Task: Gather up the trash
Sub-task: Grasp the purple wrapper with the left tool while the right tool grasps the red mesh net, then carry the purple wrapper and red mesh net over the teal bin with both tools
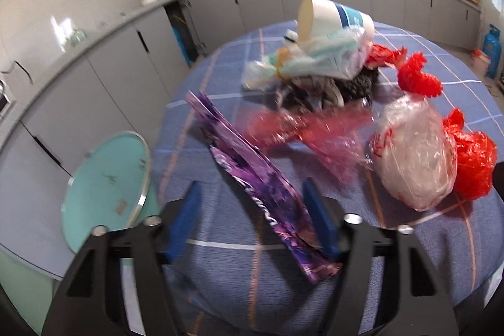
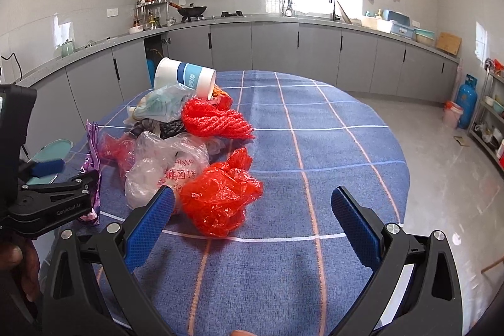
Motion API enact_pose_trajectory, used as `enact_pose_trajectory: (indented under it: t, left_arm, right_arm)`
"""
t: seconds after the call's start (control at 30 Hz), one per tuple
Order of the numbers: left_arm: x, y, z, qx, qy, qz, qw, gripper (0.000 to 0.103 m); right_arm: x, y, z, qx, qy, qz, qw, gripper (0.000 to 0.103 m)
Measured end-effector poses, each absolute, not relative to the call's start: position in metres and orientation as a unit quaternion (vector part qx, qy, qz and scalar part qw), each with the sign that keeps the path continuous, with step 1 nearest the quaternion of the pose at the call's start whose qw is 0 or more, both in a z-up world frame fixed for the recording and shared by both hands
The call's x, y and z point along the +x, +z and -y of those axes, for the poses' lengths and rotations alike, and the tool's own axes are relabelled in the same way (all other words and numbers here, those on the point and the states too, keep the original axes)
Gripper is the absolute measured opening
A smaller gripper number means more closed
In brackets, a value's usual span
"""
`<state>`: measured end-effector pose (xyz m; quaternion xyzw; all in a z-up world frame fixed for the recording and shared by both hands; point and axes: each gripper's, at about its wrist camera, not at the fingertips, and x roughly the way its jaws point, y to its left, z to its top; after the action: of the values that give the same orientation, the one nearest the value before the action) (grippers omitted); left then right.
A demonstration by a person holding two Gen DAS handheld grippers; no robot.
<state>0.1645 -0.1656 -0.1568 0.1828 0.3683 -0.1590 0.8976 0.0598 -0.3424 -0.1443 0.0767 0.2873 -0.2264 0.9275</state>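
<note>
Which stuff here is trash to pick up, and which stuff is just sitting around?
Trash:
purple wrapper
red plastic bag
clear plastic bag
pink plastic wrap
red mesh netting
paper cup

Just sitting around:
checked tablecloth
wok
blue gas cylinder
round teal stool

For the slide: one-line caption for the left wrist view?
Left gripper open around a purple wrapper on the blue checked tablecloth, trash pile and tipped paper cup behind.
</note>
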Motion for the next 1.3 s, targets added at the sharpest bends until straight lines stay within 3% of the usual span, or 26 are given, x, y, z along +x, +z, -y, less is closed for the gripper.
enact_pose_trajectory:
  t: [0.03,0.07,0.23,0.5,0.6,0.67,0.77,0.83,1.03,1.3]
  left_arm:
    - [0.166,-0.159,0.165,0.178,-0.170,-0.375,0.894,0.036]
    - [0.167,-0.161,0.165,0.174,-0.178,-0.379,0.891,0.027]
    - [0.163,-0.160,0.164,0.171,-0.189,-0.365,0.895,0.007]
    - [0.155,-0.158,0.159,0.171,-0.186,-0.347,0.903,0.004]
    - [0.153,-0.157,0.156,0.168,-0.184,-0.342,0.906,0.004]
    - [0.150,-0.153,0.155,0.168,-0.181,-0.334,0.909,0.004]
    - [0.147,-0.145,0.153,0.169,-0.178,-0.320,0.915,0.003]
    - [0.146,-0.140,0.152,0.169,-0.174,-0.312,0.919,0.003]
    - [0.146,-0.126,0.141,0.161,-0.160,-0.293,0.929,0.003]
    - [0.150,-0.109,0.124,0.171,-0.115,-0.269,0.941,0.003]
  right_arm:
    - [0.061,-0.146,0.344,0.080,-0.225,-0.290,0.927,0.098]
    - [0.062,-0.148,0.345,0.082,-0.225,-0.293,0.926,0.098]
    - [0.065,-0.151,0.347,0.086,-0.222,-0.295,0.925,0.096]
    - [0.078,-0.155,0.349,0.094,-0.205,-0.306,0.925,0.076]
    - [0.082,-0.158,0.347,0.098,-0.190,-0.315,0.925,0.059]
    - [0.084,-0.161,0.346,0.103,-0.176,-0.324,0.924,0.038]
    - [0.085,-0.163,0.344,0.104,-0.163,-0.327,0.925,0.021]
    - [0.084,-0.161,0.343,0.102,-0.160,-0.325,0.927,0.015]
    - [0.077,-0.154,0.340,0.083,-0.167,-0.310,0.932,0.008]
    - [0.073,-0.120,0.333,0.041,-0.183,-0.268,0.945,0.008]
